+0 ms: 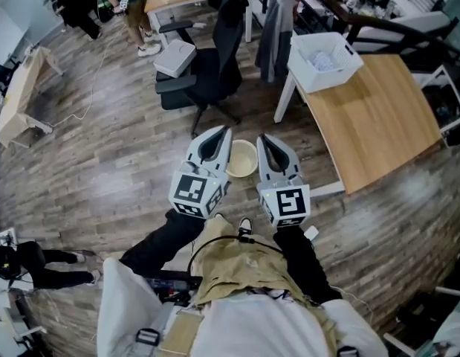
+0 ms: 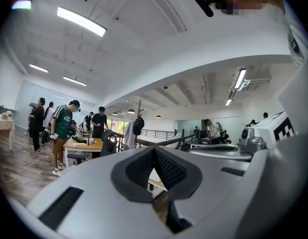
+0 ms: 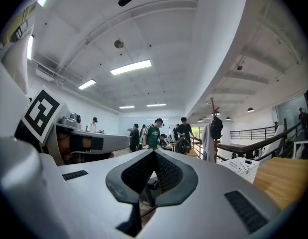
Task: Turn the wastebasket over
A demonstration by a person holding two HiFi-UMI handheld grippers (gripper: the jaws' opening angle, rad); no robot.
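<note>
In the head view a round cream wastebasket stands on the wooden floor, seen from above with its mouth seeming to face up. My left gripper and right gripper are held level side by side above it, one on each side, neither touching it. In the left gripper view the left gripper has its jaws closed tip to tip with nothing between them. The right gripper is likewise shut and empty in its own view. Neither gripper view shows the wastebasket.
A black office chair with a white box on it stands just beyond the wastebasket. To the right are a wooden table with a white mesh basket and a hanging coat. People stand at the far desks.
</note>
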